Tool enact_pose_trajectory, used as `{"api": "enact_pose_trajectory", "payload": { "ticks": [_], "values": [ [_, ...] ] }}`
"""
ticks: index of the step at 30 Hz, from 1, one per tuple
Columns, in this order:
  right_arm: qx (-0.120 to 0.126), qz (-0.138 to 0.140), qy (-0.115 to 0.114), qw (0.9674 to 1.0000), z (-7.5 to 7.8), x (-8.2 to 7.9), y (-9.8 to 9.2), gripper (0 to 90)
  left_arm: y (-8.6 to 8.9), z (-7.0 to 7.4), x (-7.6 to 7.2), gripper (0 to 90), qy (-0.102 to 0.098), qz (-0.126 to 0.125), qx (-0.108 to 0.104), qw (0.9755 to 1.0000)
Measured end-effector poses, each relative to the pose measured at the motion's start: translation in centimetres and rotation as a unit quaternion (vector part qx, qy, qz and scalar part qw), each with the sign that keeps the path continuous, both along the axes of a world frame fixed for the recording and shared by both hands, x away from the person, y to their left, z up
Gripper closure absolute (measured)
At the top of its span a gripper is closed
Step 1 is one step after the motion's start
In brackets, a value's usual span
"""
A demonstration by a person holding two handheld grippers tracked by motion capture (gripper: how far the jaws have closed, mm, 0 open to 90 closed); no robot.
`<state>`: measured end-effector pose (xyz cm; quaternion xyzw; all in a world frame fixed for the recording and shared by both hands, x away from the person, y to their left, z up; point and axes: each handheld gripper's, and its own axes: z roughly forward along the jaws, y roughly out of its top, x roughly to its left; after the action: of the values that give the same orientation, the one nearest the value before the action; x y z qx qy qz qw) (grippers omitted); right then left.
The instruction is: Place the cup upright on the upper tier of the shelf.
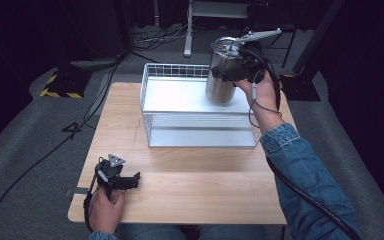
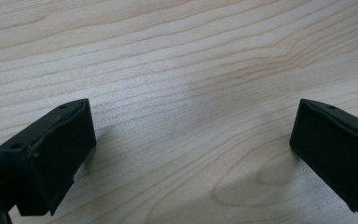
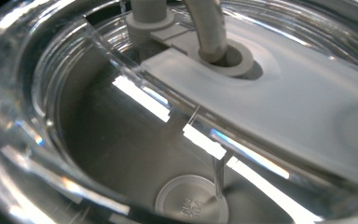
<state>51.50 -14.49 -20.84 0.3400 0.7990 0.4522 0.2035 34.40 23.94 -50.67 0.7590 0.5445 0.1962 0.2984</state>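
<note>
The right tool (image 1: 237,70) grips the steel cup (image 1: 222,75) near its clear lid (image 3: 177,116), holding it above the wire basket (image 1: 152,107). Lower it straight, upright, onto the basket's shelf. The left tool (image 1: 125,181) rests wide open on the desk (image 1: 190,175).

Left tongs (image 1: 136,178) gape; right tongs (image 1: 230,75) raised forward.

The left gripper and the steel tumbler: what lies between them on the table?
In the high view, bare wood, then the white wire basket lie between the left gripper and the steel tumbler.
</note>
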Motion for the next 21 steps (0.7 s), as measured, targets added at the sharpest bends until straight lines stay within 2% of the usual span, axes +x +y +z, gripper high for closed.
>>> {"api": "enact_pose_trajectory", "payload": {
  "ticks": [11, 21],
  "values": [
    [0.004, -0.006, 0.014, 0.9999, -1.6, 2.0, 0.3, 3.5, 0.0, 0.0, 0.0, 0.5, 0.000, 0.000, 0.000, 1.0000],
    [0.004, -0.009, 0.020, 0.9997, -2.3, 2.5, 0.4, 3.4, 0.0, 0.0, 0.0, 0.5, 0.000, 0.001, -0.002, 1.0000]
  ]
}}
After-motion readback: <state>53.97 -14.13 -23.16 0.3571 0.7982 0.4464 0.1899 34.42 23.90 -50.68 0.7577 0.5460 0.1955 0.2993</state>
